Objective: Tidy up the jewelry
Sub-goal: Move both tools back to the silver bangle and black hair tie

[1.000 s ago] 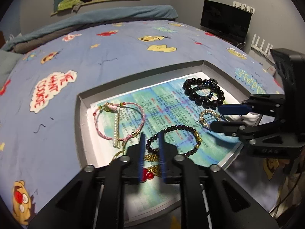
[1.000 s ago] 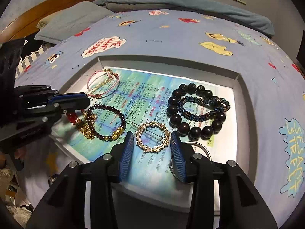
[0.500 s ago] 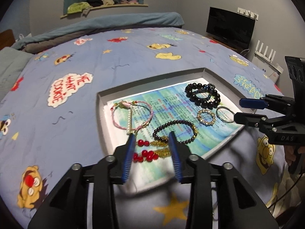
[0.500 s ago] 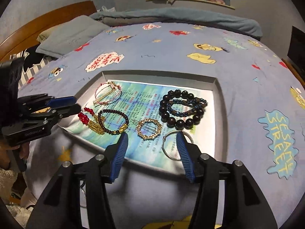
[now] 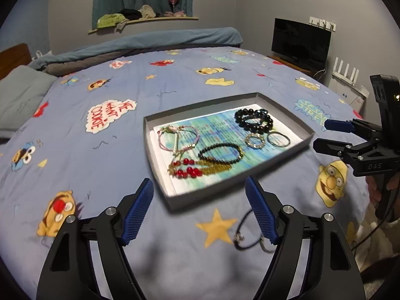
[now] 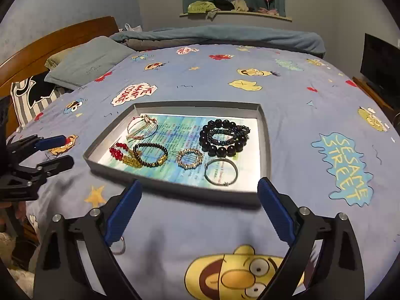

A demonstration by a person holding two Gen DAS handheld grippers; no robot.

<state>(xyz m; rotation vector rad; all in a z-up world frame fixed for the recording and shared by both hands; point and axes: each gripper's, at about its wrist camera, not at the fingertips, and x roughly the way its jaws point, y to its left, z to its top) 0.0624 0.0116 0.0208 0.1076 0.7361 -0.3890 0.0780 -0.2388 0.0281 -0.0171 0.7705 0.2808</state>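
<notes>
Tray [image 6: 265, 135] of bracelets lies beyond both tools [image 5: 200, 210] [image 6: 200, 210] (jaws opening, nothing between them)

A home bedroom is showing itself here: a cartoon-print bedspread [image 6: 287, 105] is covering a wide bed with a wooden headboard [image 6: 50, 42] and pillow [image 6: 87, 62], while clothes are lying on a curtained windowsill [image 5: 142, 16] near a television [image 5: 301, 42].

The room is dimly lit; glare is seen on the white paper [image 5: 260, 107] in the tray. Edges are bent by fisheye distortion, corners are blackened.
</notes>
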